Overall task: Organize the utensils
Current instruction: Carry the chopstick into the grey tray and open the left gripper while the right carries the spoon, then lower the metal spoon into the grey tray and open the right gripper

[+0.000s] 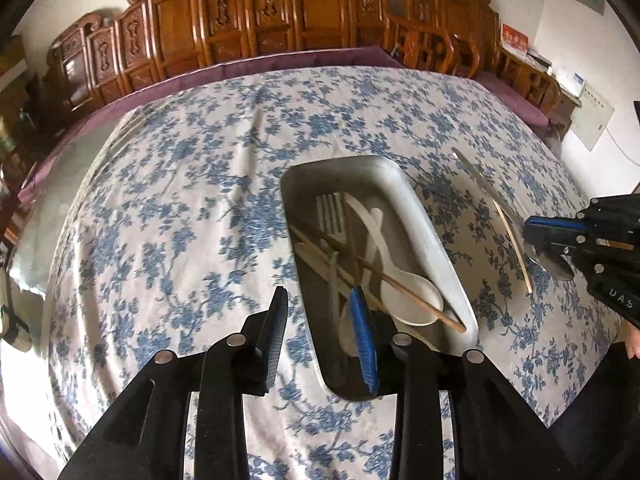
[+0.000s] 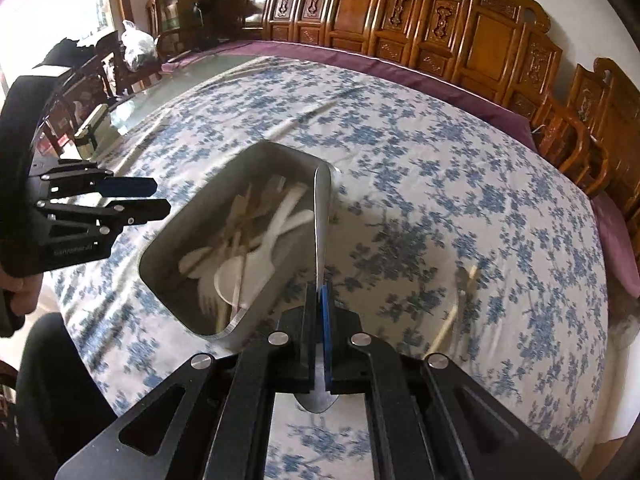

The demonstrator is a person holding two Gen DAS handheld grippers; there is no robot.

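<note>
A metal tray point(image 1: 420, 216) on the flowered tablecloth holds a white fork point(image 1: 332, 216), white spoons point(image 1: 404, 288) and wooden chopsticks point(image 1: 400, 286). My left gripper point(image 1: 320, 308) is open and empty, over the tray's near left edge. My right gripper point(image 2: 318, 304) is shut on a metal spoon point(image 2: 321, 224), gripped near its bowl, handle pointing forward over the tray's point(image 2: 160, 276) right rim. In the left wrist view the right gripper point(image 1: 560, 236) holds the spoon point(image 1: 486, 184) right of the tray. A loose chopstick point(image 1: 516, 248) lies on the cloth; it also shows in the right wrist view point(image 2: 456, 308).
The tablecloth point(image 1: 180, 200) covers a large table with a purple border point(image 1: 280, 60). Carved wooden chairs point(image 1: 304, 8) line the far side. The left gripper point(image 2: 132, 200) shows at the left of the right wrist view. A white utensil point(image 2: 296, 120) lies beyond the tray.
</note>
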